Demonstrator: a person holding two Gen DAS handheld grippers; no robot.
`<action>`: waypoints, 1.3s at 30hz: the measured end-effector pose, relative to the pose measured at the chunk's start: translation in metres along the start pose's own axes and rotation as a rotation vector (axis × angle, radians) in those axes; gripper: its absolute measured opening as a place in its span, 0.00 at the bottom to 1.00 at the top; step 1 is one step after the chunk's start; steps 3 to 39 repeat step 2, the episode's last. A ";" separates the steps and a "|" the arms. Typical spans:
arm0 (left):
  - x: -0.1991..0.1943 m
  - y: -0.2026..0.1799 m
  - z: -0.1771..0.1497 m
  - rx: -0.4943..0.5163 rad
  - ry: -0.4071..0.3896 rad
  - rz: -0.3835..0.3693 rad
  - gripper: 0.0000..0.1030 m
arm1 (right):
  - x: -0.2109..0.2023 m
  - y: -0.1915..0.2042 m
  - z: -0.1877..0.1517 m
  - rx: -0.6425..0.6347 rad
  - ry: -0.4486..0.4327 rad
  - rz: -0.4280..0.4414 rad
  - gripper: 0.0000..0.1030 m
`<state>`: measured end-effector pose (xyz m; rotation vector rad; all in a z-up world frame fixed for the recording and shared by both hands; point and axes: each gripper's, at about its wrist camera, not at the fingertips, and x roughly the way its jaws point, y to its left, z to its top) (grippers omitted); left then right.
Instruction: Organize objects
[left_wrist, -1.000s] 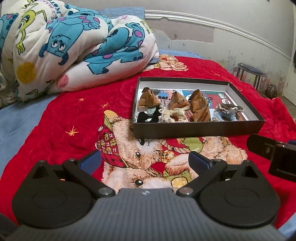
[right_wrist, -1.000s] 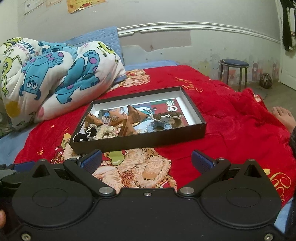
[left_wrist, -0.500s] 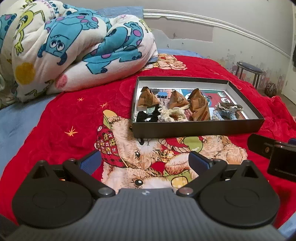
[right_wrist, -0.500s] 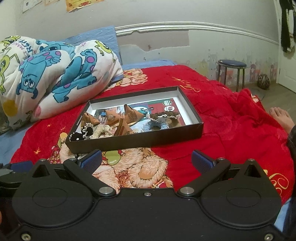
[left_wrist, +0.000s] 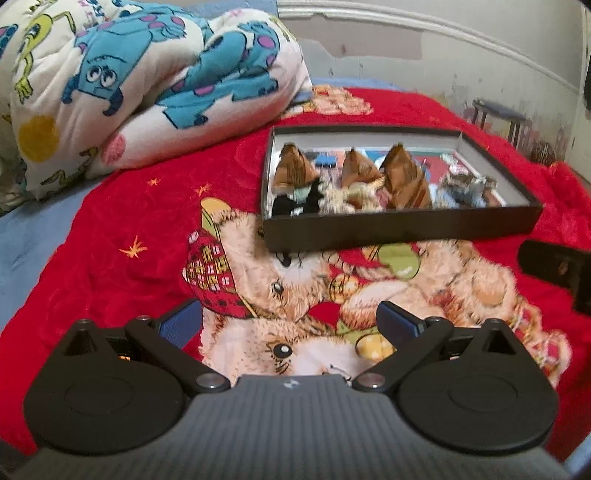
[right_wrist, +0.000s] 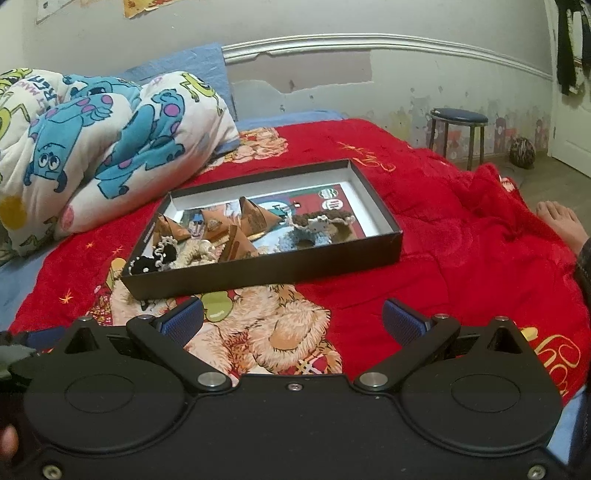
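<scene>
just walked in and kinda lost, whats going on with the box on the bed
A person holds a gripper in each hand, aimed at a shallow black box on the red blanket. The box holds brown pyramid packets and crocheted pieces. The left gripper and right gripper are both open and empty, short of the box. Nothing is grasped yet.

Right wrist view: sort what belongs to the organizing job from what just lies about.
Job: black box, brown pyramid packets, crocheted pieces, black hair ties.
Lying about: cartoon comforter, red blanket, stool, yarn ball.
</scene>
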<state>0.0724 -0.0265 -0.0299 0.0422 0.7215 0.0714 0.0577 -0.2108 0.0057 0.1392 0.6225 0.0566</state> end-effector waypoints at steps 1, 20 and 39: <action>0.003 0.000 -0.002 0.001 0.006 -0.003 1.00 | 0.002 -0.001 -0.001 0.001 -0.001 -0.006 1.00; 0.006 0.001 -0.004 -0.001 0.015 -0.006 1.00 | 0.005 -0.002 -0.002 0.003 0.000 -0.015 1.00; 0.006 0.001 -0.004 -0.001 0.015 -0.006 1.00 | 0.005 -0.002 -0.002 0.003 0.000 -0.015 1.00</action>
